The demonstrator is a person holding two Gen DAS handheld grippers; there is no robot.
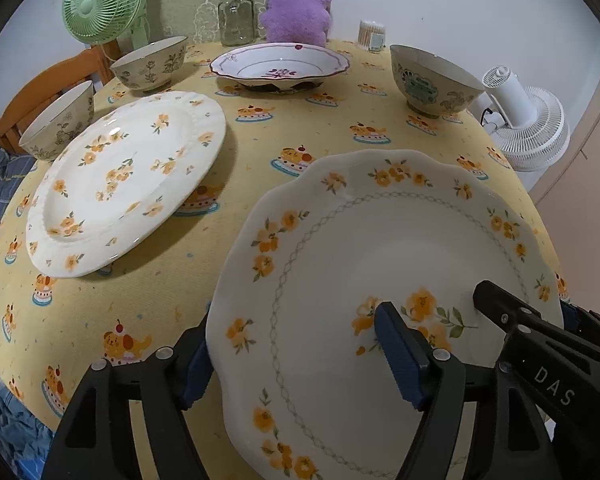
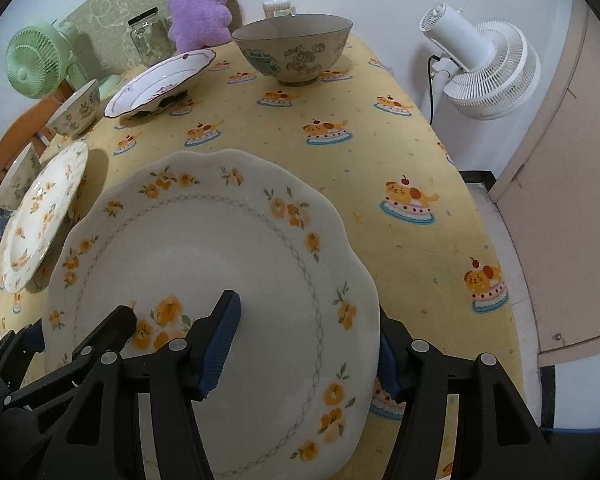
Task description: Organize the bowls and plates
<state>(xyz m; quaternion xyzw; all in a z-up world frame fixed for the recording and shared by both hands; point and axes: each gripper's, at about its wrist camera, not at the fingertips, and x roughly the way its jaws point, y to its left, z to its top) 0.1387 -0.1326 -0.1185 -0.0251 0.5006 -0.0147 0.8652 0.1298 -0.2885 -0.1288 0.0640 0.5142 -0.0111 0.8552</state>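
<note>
Only 1 readable text: "DAS", white capital letters on the black body of the right tool (image 1: 548, 376), seen at the lower right of the left wrist view. The letters run slanted along the arm of that tool. Nothing else legible: the bowl (image 1: 432, 80) at the far right of the counter (image 1: 340, 128) carries a teal panel (image 1: 419, 89) that may hold characters, but they're too small and blurred to read in either view. The small container (image 1: 373, 34) at the far edge has a label, also unreadable.
</note>
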